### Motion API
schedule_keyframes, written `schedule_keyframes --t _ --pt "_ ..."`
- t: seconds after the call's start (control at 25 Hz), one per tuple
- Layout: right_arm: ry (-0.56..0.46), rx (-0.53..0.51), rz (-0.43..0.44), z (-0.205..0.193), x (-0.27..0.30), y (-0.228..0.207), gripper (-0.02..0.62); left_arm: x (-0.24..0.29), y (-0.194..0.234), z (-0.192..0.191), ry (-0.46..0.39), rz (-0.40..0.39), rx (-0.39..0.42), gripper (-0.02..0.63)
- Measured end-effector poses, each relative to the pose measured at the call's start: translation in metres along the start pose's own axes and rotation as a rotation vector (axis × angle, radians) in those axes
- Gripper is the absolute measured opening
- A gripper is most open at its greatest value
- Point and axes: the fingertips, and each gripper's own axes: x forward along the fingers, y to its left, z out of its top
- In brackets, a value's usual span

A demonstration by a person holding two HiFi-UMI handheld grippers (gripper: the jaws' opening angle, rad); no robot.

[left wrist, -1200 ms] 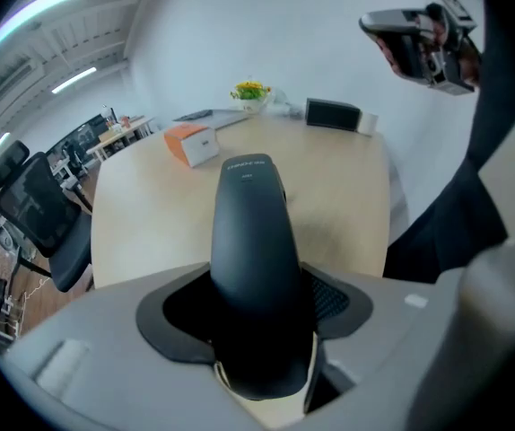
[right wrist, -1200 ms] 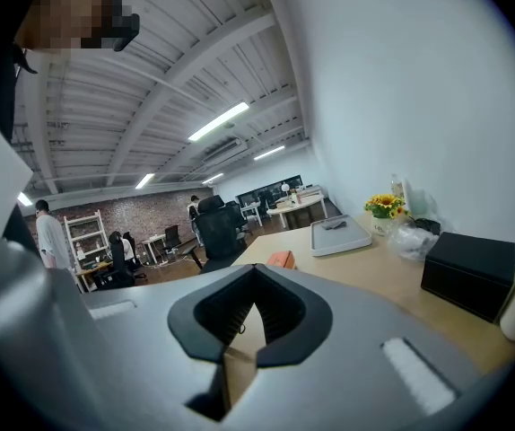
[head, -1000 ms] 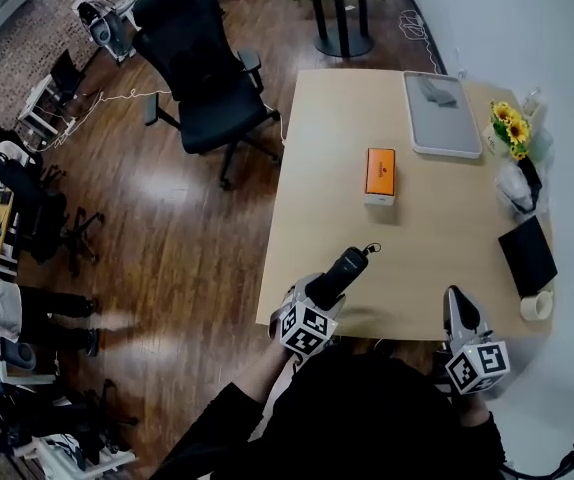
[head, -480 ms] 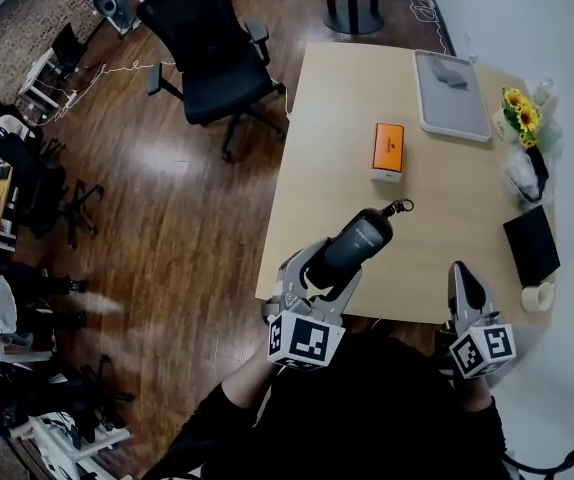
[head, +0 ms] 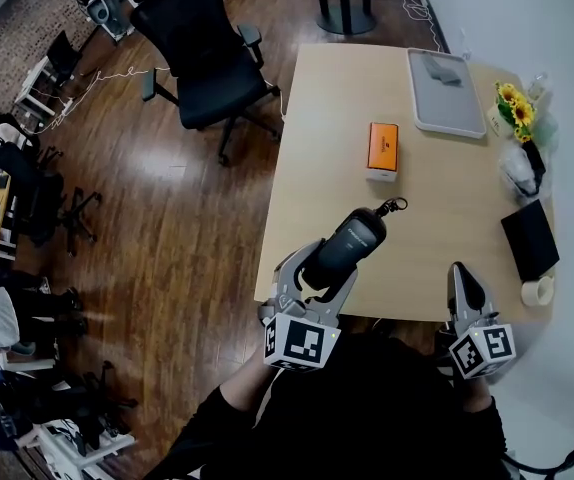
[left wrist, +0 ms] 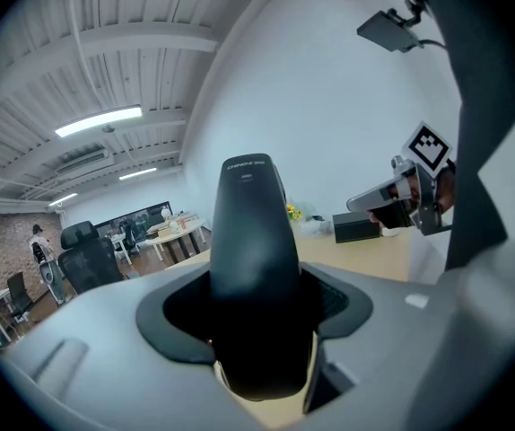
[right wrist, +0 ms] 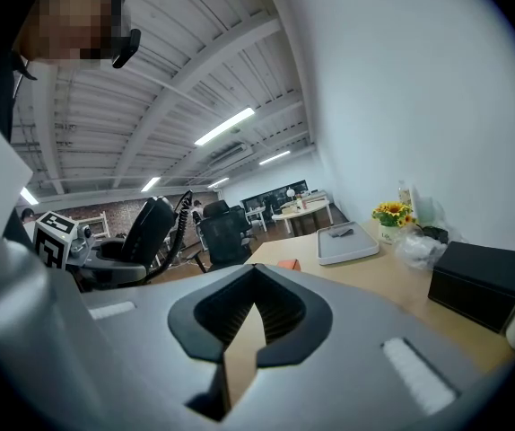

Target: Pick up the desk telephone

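My left gripper (head: 319, 268) is shut on the black telephone handset (head: 354, 245), held in the air over the near left edge of the table (head: 437, 208). In the left gripper view the handset (left wrist: 250, 259) stands up between the jaws of that gripper (left wrist: 256, 330), pointing towards the ceiling. Its coiled cord (head: 395, 206) hangs off the far end. My right gripper (head: 459, 273) hovers at the near right edge with its jaws together and nothing in them. From the right gripper view (right wrist: 253, 317) the handset (right wrist: 145, 227) shows to the left. No telephone base is in view.
On the table lie an orange box (head: 382, 148), a grey tray (head: 443, 93), sunflowers (head: 513, 108), a plastic bag (head: 522, 173), a black box (head: 527, 240) and a white roll (head: 537, 290). A black office chair (head: 202, 53) stands on the wooden floor to the left.
My left gripper has lifted and tipped upward with the handset; its view swung from the tabletop to the ceiling. The right gripper has barely moved.
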Motion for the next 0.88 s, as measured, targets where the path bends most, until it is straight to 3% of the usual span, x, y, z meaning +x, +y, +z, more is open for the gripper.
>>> schedule_keyframes --t 0.88 --pt "0.001 -0.012 0.011 0.0023 0.0036 0.0056 0.0 -0.0006 0.009 -0.0029 0.01 0.014 -0.003 0.262"
